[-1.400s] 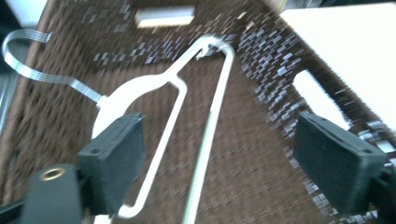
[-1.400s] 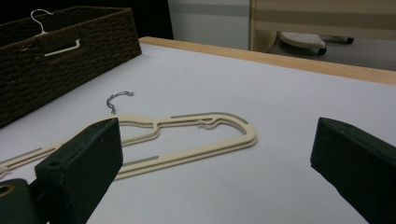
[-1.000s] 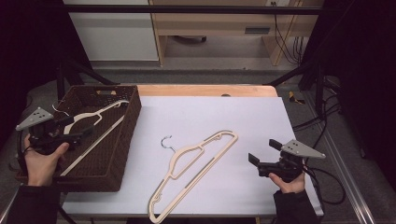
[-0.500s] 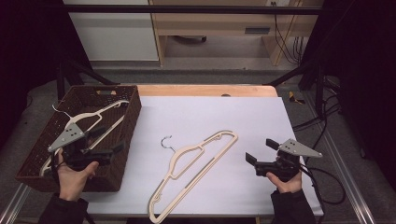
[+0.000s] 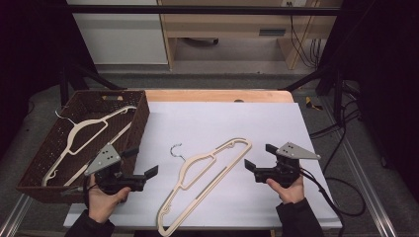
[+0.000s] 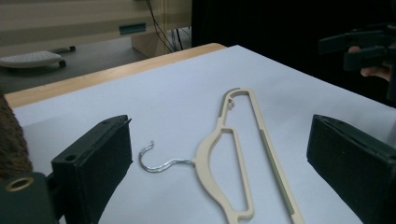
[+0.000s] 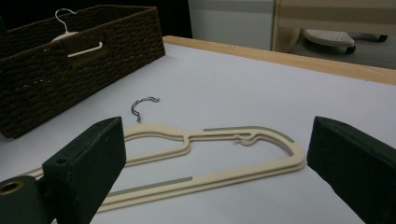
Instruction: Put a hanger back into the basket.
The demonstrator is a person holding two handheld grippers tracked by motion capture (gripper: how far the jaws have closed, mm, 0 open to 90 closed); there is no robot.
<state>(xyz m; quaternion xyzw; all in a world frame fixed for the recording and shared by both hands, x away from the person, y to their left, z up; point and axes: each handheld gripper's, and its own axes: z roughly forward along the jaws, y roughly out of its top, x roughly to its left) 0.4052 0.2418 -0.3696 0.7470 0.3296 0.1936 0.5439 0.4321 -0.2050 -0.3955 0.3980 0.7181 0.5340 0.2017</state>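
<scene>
A cream plastic hanger [image 5: 205,182] with a metal hook [image 5: 176,149] lies flat and slanted on the white table sheet [image 5: 222,123]. My left gripper [image 5: 141,162] hovers open just left of it, beside the basket's near corner, with nothing between its fingers. In the left gripper view the hanger [image 6: 212,154] lies ahead between the spread jaws. My right gripper [image 5: 258,156] stands open to the right of the hanger's top end. From the right gripper view the hanger [image 7: 210,177] lies across, hook [image 7: 140,105] at the far left.
A brown wicker basket [image 5: 54,173] sits at the table's left with a second cream hanger [image 5: 94,131] inside. A bare wooden strip [image 5: 217,95] runs along the table's far edge. Cables [image 5: 336,197] trail off the right side.
My left gripper has moved right, from over the basket to the table beside the hanger. The right gripper has barely shifted. The hangers have not moved.
</scene>
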